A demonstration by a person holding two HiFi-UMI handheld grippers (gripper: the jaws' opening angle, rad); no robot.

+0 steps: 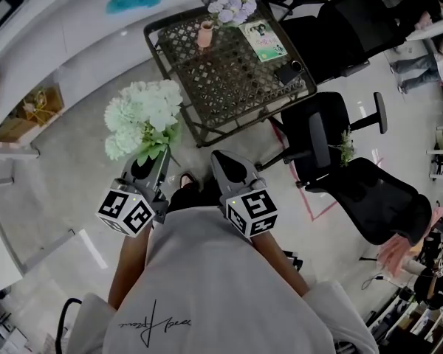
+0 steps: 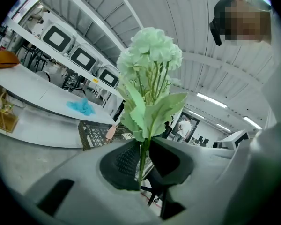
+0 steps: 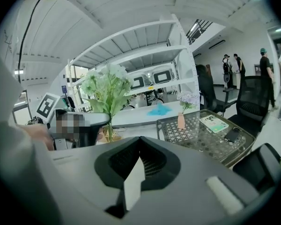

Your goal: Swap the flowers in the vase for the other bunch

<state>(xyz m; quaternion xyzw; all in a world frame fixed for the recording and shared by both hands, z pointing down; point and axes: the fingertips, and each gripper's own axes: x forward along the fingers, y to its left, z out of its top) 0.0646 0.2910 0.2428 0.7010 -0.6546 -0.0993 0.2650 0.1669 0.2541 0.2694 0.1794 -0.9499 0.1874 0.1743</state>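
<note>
Left gripper [image 1: 150,164] clamped on stems of the white-green bunch [image 1: 142,116] — light, floppy; grip stems, not blooms. Right gripper [image 1: 229,165] closed, nothing in it. Vase [image 1: 205,34] w/ purple flowers [image 1: 232,7] — far-left corner of table [image 1: 229,87].

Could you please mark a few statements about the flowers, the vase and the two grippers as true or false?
1. The left gripper is shut on the stem of the white flowers. True.
2. The right gripper holds the purple flowers. False: it is shut with nothing in it.
3. The vase stands on the table. True.
4. The vase is empty. False: the purple flowers are in it.
5. A booklet lies on the table. True.
</note>
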